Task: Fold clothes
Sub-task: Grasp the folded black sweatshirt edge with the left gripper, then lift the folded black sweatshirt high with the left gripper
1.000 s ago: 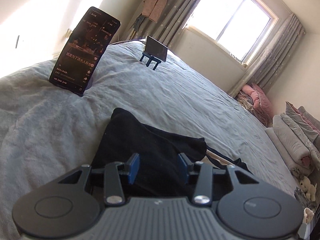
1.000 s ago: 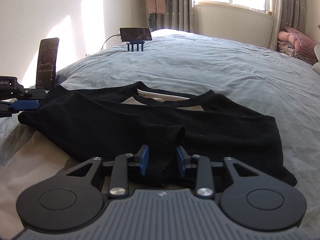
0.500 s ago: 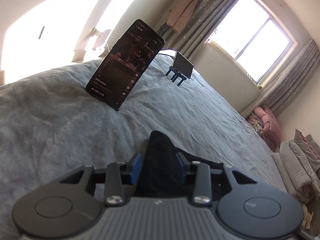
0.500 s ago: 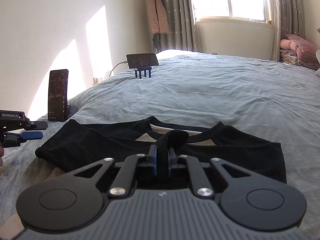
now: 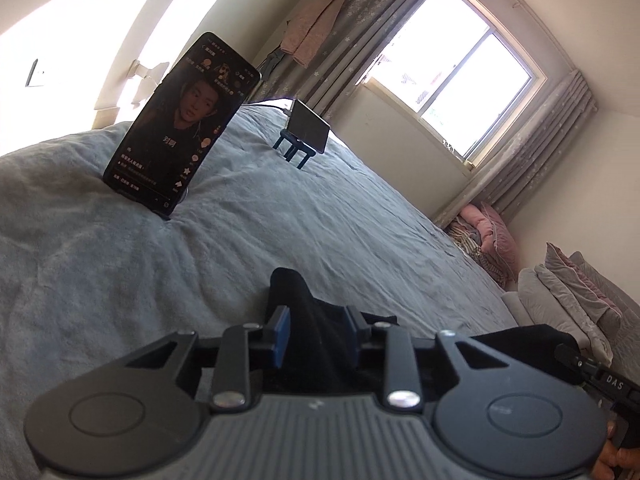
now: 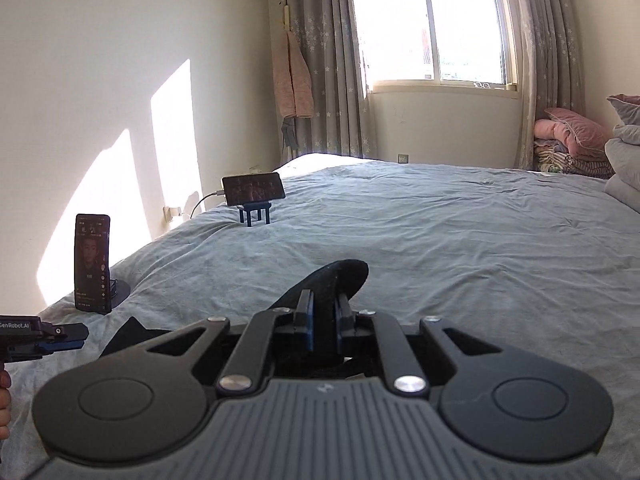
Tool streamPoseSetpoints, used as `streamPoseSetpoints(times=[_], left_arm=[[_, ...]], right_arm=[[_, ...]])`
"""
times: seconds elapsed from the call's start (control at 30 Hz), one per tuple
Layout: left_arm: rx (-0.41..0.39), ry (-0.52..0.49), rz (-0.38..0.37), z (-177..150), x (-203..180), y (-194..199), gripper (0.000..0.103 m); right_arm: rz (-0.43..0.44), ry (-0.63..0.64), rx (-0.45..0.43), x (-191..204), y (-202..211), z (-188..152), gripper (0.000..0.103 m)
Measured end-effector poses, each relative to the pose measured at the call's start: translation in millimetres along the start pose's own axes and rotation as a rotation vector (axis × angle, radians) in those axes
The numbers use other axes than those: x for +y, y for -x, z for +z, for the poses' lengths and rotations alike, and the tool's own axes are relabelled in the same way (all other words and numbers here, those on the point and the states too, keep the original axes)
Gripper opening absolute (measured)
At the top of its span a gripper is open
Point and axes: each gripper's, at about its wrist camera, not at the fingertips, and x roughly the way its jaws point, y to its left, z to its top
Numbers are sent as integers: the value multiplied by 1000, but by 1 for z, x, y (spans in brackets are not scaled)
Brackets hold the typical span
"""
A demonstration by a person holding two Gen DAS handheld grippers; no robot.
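Observation:
A black shirt (image 6: pixel 344 272) lies on the grey bed cover (image 6: pixel 440 248). My right gripper (image 6: pixel 324 312) is shut on a raised fold of it, and the cloth sticks out past the pads. The rest of the shirt hangs hidden under the gripper body; one corner (image 6: pixel 128 332) shows at the left. In the left wrist view my left gripper (image 5: pixel 316 320) has a bunched edge of the black shirt (image 5: pixel 292 284) between its blue pads, which touch it while the jaws are closing. The right gripper (image 5: pixel 600 376) shows at the lower right with black cloth in it.
An upright phone (image 5: pixel 180 120) on a round stand is close ahead on the left. A second phone (image 6: pixel 254 192) rests sideways on a small blue stand farther back. Folded blankets (image 5: pixel 560 292) and pink bedding (image 6: pixel 572 128) are stacked at the right, under the window.
Both grippers closed on the shirt, which lay flat before. The right one rose with a fold in it, so most of the shirt dropped out of its view.

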Motion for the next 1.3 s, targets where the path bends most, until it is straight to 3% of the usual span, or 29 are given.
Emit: streamPoseSetpoints(times=[0.17,0.27,0.37,0.43,0.5,0.57,0.77,0.93,1.07,1.3], left_arm=[[22,-58,-28,-5,-12,-5,28],[52,-105,-75,-6,-20,-2,27],[73,-193,-136,-8,-33,5,29],[67,-237,-130,-12,-39,7,39],[59,-277,-116,-15,-44,8,56],[74,-284,-111,-15,-44,9,55],[98,-326,-209,-7,-42,28,54],[87,-312,-145,0,-34,35,54],[81,-282,-188,8,-28,45,54],[36,-204,-74,15,-13,44,54]], right_arm=[[-24,-88,21,-29,3,-2,12],[-4,-84,32,-22,2,7,12],[41,-73,28,-2,0,25,12],[73,-65,25,11,-1,37,12],[116,-56,16,29,-2,51,12],[166,-38,5,51,-3,68,12],[283,61,-30,124,-3,118,12],[351,120,-56,172,2,146,12],[395,159,-74,199,9,155,12],[401,172,-72,200,8,153,12]])
